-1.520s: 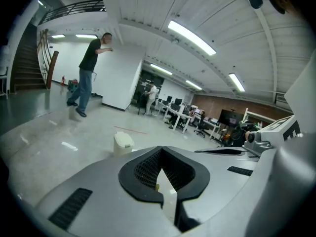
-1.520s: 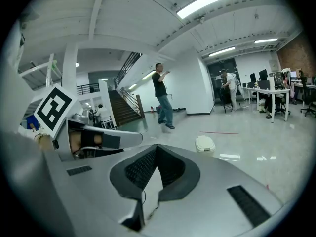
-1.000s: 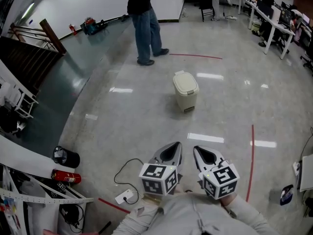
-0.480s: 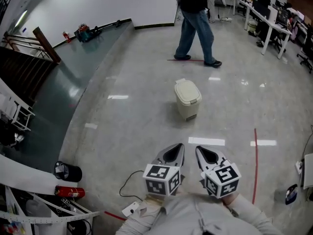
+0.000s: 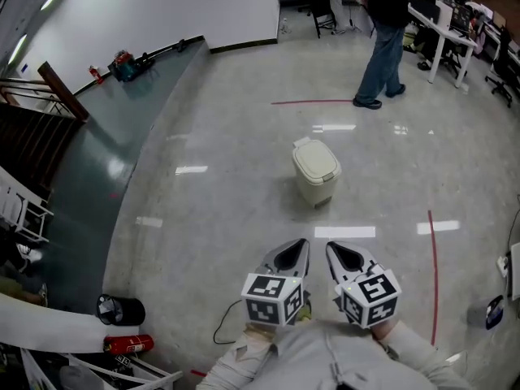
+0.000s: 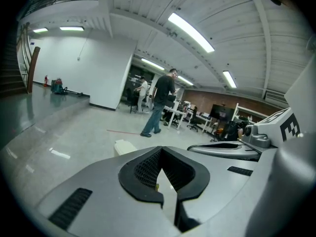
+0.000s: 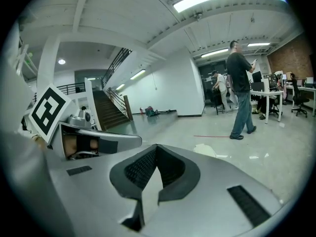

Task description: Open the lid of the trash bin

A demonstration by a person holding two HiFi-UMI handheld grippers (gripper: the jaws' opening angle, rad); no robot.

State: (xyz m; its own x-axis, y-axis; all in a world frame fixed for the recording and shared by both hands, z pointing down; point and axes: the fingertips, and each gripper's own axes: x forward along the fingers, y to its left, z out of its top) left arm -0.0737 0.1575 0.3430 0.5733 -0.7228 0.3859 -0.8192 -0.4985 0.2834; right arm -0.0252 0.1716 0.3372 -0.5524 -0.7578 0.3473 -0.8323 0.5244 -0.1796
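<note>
The trash bin (image 5: pixel 317 171) stands alone on the shiny floor (image 5: pixel 211 218), in the middle of the head view. Its lid (image 5: pixel 316 162) is down, so the task has not begun. In both gripper views only the top of the bin shows, small and far off behind the jaws.

The left hand-held gripper (image 5: pixel 289 249) and the right hand-held gripper (image 5: pixel 341 252) sit side by side at the bottom middle of the head view, close to the person's body and well apart from the bin. On each one the jaws are pressed together at the tips, with nothing between them.

Some things could go wrong from here. The bin looks small and light, and the floor looks slick. A push on the lid from the side may make the bin slide away or tip over. With the jaws pressed together, a hand-held gripper may slip off the lid's edge and not lift it. A person (image 5: pixel 388 31) stands at the upper right, not far behind the bin, and may step into the way. A thin cable (image 5: pixel 221 329) lies on the floor at the bottom left, and a foot could catch on it.
</note>
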